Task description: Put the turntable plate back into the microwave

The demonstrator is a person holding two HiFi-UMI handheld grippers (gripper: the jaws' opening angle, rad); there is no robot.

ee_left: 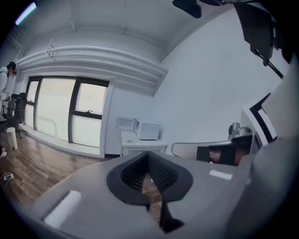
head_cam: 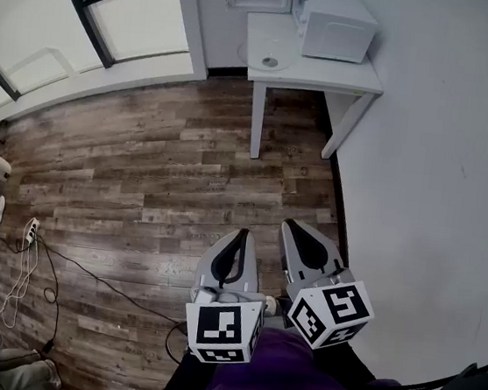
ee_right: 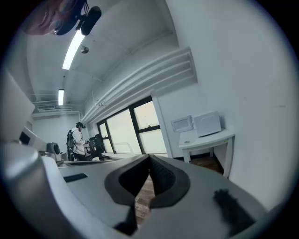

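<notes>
Wooden floor (head_cam: 139, 186) fills the head view, and a white bench (head_cam: 329, 75) stands far off against the wall. The turntable plate (head_cam: 270, 60) lies near the bench's left edge, just beside the microwave (head_cam: 335, 24) at its back edge. In the left gripper view the left claw (ee_left: 148, 155) is closed tight on nothing; in the right gripper view the right claw (ee_right: 149, 157) is likewise closed and empty.

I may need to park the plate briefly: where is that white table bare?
The table is bare along its front edge, in front of the microwave and right of the turntable plate. The microwave fills the back right, and the plate takes the left end.
</notes>
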